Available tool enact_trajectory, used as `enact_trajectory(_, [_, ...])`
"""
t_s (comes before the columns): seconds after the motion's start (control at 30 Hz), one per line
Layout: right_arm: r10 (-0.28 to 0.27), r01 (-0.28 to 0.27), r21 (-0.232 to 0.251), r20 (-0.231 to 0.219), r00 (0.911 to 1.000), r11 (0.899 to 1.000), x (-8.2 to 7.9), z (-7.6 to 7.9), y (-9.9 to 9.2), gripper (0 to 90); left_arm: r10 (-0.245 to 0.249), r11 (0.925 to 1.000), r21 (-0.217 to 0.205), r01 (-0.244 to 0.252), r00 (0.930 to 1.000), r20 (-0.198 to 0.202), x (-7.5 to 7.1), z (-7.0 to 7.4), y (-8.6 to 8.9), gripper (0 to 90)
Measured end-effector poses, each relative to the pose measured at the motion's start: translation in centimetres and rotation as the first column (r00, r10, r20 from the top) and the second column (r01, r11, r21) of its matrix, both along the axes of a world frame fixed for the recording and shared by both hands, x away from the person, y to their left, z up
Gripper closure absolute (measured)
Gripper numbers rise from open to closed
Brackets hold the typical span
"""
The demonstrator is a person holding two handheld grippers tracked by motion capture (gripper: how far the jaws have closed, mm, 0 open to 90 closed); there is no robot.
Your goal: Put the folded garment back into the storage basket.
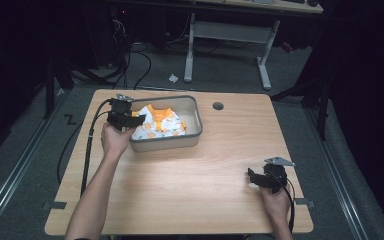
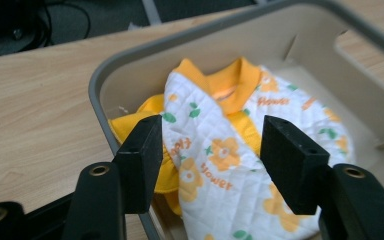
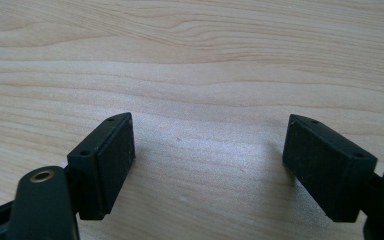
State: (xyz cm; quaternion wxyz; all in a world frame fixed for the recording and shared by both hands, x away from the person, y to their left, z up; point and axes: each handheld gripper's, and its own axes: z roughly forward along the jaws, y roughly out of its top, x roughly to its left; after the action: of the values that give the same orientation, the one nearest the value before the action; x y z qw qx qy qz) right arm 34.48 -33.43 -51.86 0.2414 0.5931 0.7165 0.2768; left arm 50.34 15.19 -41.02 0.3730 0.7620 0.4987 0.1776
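The room is dim, with the light falling mostly on the pale wood-grain surface (image 1: 180, 180), which has rounded corners and a round cable hole (image 1: 218, 106) near its far edge. Grey carpet (image 1: 30, 150) covers the floor. Metal rails (image 1: 10, 185) run along the floor on both sides. Beyond stands a desk (image 1: 260, 5) on white legs (image 1: 264, 65), with black cables (image 1: 130, 65) trailing over the carpet to its left. A scrap of white paper (image 1: 173, 78) lies on the floor near one leg.

Overhead, two close (shared table (image 1: 190, 170))
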Motion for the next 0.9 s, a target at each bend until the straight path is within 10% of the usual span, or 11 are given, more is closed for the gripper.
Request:
enact_trajectory(0.23, [-0.001,0.001,0.0,0.0,1.0,1.0,0.0,0.0,0.0,21.1,-0.004,0.9973,-0.072,0.011,0.9962,0.087,-3.1,1.7,1.7,39.4])
enact_trajectory(0.9, [-0.002,0.002,0.001,0.0,1.0,1.0,0.0,0.0,0.0,21.1,0.023,0.9853,-0.171,0.004,0.9883,0.151,-8.7,1.0,5.0,35.3])
